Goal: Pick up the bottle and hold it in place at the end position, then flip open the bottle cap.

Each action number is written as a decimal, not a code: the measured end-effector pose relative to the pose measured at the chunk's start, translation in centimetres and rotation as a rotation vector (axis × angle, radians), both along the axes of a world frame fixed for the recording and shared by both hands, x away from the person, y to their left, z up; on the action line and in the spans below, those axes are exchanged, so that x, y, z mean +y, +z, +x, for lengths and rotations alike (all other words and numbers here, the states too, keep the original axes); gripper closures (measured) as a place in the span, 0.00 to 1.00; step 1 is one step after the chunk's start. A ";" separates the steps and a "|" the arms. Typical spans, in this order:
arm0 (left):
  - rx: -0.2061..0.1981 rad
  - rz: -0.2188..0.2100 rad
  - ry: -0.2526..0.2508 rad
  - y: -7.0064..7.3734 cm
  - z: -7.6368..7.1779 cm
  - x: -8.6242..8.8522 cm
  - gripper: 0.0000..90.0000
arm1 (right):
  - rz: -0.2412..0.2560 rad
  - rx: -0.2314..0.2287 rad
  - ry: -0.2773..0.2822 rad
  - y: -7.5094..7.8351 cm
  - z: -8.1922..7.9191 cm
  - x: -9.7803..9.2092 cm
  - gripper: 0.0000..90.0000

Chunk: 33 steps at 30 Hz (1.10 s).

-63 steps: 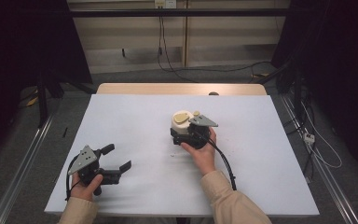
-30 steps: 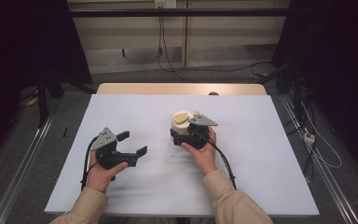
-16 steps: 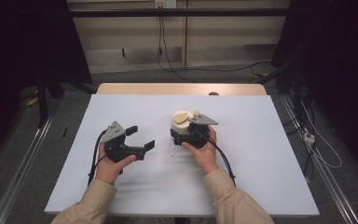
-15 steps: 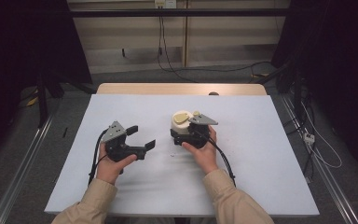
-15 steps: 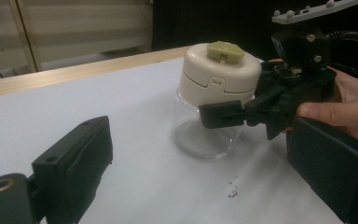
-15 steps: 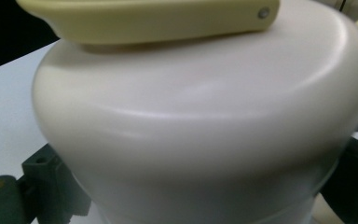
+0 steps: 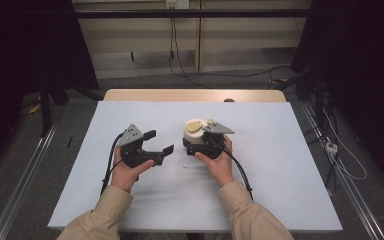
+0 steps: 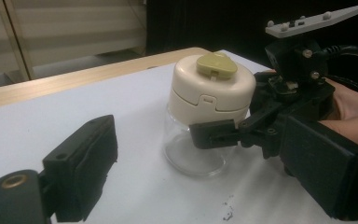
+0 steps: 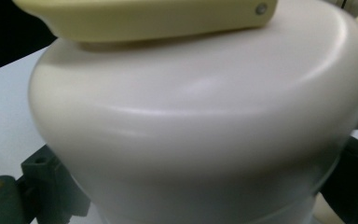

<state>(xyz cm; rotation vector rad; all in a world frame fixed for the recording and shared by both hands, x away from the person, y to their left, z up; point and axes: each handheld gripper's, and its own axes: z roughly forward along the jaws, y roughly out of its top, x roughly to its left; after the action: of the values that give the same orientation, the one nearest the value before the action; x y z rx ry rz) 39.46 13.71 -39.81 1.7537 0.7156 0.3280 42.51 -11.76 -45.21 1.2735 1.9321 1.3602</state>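
A clear glass jar (image 7: 196,131) with a cream lid (image 8: 213,83) and a yellow-green tab (image 8: 216,64) stands upright at the middle of the white table (image 7: 280,165). My right gripper (image 7: 194,145) is shut on the jar's glass body just below the lid; one of its fingers (image 8: 214,134) presses the glass. The lid (image 9: 200,116) sits very close in the right gripper view, under the tab (image 9: 144,14). My left gripper (image 7: 159,141) is open, just left of the jar and apart from it, jaws pointing at it. In its own view the left gripper (image 8: 205,186) has the jar between and beyond its jaws.
A wooden strip (image 7: 195,95) runs along the table's far edge. A few dark specks (image 8: 227,212) lie on the table in front of the jar. Cables (image 7: 240,170) trail from both grippers back toward the person's sleeves. Bare table lies to the left, right and front.
My left gripper has moved from the front left of the table forward and to the right, up close to the jar, staying open. The right gripper and jar have not moved.
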 end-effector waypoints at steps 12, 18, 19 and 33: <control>0.016 0.007 -0.020 0.3 0.4 -0.7 0.30 | 0.006 0.001 0.003 -0.1 0.1 -0.1 0.04; 0.020 0.016 -0.030 0.6 0.6 -1.2 0.45 | 0.007 0.001 0.003 -0.1 0.1 -0.1 0.04; 0.022 0.014 -0.035 0.6 0.7 -1.3 0.49 | 0.007 0.001 0.003 -0.1 0.1 -0.1 0.04; 0.056 0.036 -0.081 0.5 1.8 -3.1 0.76 | 0.010 0.003 0.003 -0.1 0.1 -0.1 0.04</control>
<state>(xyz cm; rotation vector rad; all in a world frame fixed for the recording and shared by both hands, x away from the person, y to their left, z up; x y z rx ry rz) 41.31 10.62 -39.27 1.8271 0.6802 0.2381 42.58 -11.83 -45.34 1.2780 1.9326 1.3718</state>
